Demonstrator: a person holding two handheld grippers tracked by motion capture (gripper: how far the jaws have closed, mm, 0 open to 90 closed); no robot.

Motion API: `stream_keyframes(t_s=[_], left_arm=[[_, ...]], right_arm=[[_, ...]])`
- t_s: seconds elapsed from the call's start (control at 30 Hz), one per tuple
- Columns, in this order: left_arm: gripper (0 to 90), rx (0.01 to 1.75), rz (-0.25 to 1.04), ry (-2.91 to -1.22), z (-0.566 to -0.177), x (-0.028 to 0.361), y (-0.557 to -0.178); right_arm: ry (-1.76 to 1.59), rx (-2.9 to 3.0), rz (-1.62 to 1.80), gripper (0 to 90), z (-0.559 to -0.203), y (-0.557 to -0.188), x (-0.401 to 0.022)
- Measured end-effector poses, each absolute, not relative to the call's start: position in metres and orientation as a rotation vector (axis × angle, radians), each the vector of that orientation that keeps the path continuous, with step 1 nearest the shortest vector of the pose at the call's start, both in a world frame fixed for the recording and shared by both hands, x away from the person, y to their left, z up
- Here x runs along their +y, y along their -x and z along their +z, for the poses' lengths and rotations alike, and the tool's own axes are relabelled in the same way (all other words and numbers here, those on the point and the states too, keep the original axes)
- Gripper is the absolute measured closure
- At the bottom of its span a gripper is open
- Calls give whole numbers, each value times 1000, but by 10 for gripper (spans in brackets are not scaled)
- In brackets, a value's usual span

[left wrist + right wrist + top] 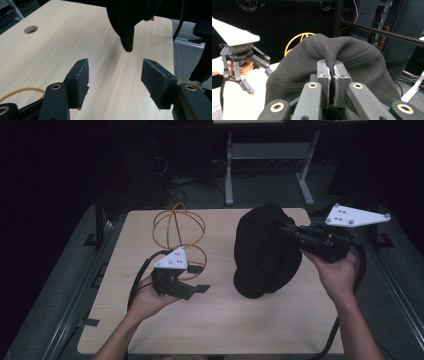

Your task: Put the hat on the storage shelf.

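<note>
At the left of the table, the left gripper sits low over the wood with its jaws spread about halfway and nothing between them; in the left gripper view its two dark pads frame bare tabletop. Just behind it, toward the far edge, stands a yellow wire frame, untouched. The gripper points rightward, and the black fabric hat lies that way from its fingers: the hat's lowest tip hangs ahead of and above the gap between the pads, apart from both. The hat hangs right of centre, its long axis running nearly vertical from the raised top down to the tip just above the table. Farther right, the right gripper has its jaws pinched tight on a fold of the fabric near the top, carrying the weight. The free lower edge is nearer the left hand, so a second hold would likely mean moving right and slightly up.
</note>
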State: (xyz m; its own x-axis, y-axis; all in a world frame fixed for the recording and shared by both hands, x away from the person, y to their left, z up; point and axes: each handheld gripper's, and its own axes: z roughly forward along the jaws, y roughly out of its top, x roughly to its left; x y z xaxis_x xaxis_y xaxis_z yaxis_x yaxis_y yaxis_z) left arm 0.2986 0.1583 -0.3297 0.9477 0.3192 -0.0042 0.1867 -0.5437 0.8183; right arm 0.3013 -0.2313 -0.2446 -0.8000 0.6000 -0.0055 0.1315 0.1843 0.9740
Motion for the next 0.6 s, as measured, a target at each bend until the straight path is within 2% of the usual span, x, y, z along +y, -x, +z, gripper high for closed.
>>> stream_keyframes(t_s=[0.6], left_arm=[[335,492,236,-2121,-360,202,-294]], right_arm=[[-622,2136,1667,854,-225,-333,-189]])
